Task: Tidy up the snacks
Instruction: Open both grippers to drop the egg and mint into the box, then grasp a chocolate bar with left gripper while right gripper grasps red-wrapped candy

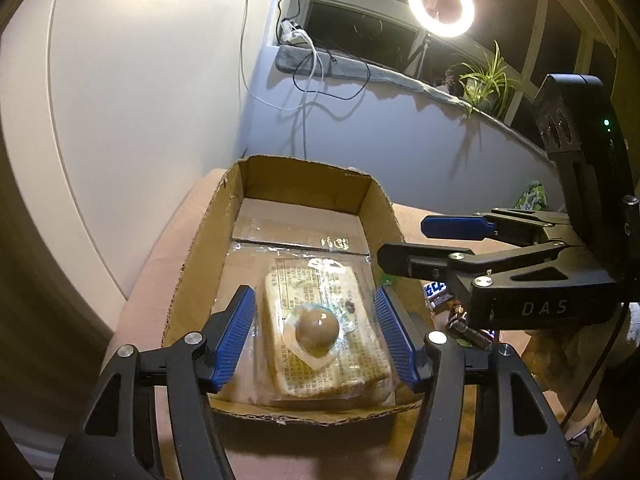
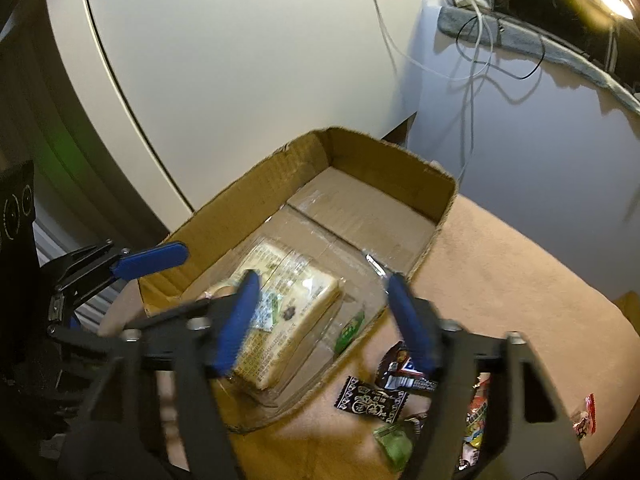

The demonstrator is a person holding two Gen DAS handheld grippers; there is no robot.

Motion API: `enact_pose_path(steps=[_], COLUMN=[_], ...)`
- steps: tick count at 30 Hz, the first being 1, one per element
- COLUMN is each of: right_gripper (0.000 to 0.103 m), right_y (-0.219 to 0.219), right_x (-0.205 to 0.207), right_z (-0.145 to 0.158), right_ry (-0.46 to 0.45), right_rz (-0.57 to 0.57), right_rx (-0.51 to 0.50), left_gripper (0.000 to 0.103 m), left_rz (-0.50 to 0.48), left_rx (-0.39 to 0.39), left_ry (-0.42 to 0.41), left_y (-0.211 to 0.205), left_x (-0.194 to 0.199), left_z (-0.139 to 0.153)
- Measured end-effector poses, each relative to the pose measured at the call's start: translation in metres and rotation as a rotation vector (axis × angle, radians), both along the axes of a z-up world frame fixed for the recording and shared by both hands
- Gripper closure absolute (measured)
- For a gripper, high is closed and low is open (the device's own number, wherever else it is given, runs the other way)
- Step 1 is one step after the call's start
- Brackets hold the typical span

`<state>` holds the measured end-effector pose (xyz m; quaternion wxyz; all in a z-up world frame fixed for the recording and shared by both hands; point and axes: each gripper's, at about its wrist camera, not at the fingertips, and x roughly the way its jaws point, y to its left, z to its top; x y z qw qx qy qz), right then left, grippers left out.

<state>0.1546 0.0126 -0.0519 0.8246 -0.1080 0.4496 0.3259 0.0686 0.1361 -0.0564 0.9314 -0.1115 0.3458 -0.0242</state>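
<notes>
An open cardboard box (image 1: 200,256) sits on a tan table (image 1: 148,304). Inside lies a clear-wrapped bread pack (image 1: 324,336) with a brown round packaged snack (image 1: 318,330) on top. My left gripper (image 1: 316,336) is open, its blue pads on either side of that snack just above it, not touching. My right gripper (image 1: 400,244) is open and empty at the box's right wall. In the right wrist view the right gripper (image 2: 320,316) hovers open over the box's (image 2: 400,164) near right corner, the bread pack (image 2: 280,300) below, the left gripper (image 2: 152,260) at left.
Loose snacks lie on the table right of the box: dark chocolate bars (image 2: 400,368), a black patterned packet (image 2: 372,400), a green candy (image 2: 394,446), a colourful packet (image 2: 476,412), a small red one (image 2: 586,416). A wall, hanging cables and a ring light (image 1: 440,4) stand behind.
</notes>
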Motion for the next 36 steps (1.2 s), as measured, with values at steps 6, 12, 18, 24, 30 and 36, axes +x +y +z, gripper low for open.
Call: enact_pose_path(steps=[6,12,18,24,30,36], right_gripper=[0.019,0.019,0.018,0.018,0.018,0.018], right_y=[-0.011,-0.029,-0.065,-0.112,-0.166,-0.223], right_x=[0.002,0.001,0.000,-0.004,-0.008,-0.007], right_z=[0.006,0.012,0.018,0.020,0.019,0.015], right_ry=[-0.009,-0.019,-0.022,-0.021,-0.020,-0.014], right_rz=[-0.029,-0.055,-0.106,-0.169,-0.245,-0.340], right_rx=[0.009,0.009,0.010,0.001,-0.017,-0.034], left_gripper=[0.041,0.041,0.041,0.041,0.041,0.041], left_rz=[0.007,-0.003,-0.035,-0.092,-0.151,-0.213], left_rx=[-0.008,-0.012,-0.013,-0.013,-0.020,-0.018], left_ry=[-0.005,-0.011,-0.020,-0.019,-0.006,0.027], left_y=[0.000,-0.007,-0.023,-0.051,-0.081,-0.112], left_x=[-0.001,-0.003,-0.003,-0.002,-0.001,0.002], left_z=[0.002,0.006,0.010,0.011,0.010,0.001])
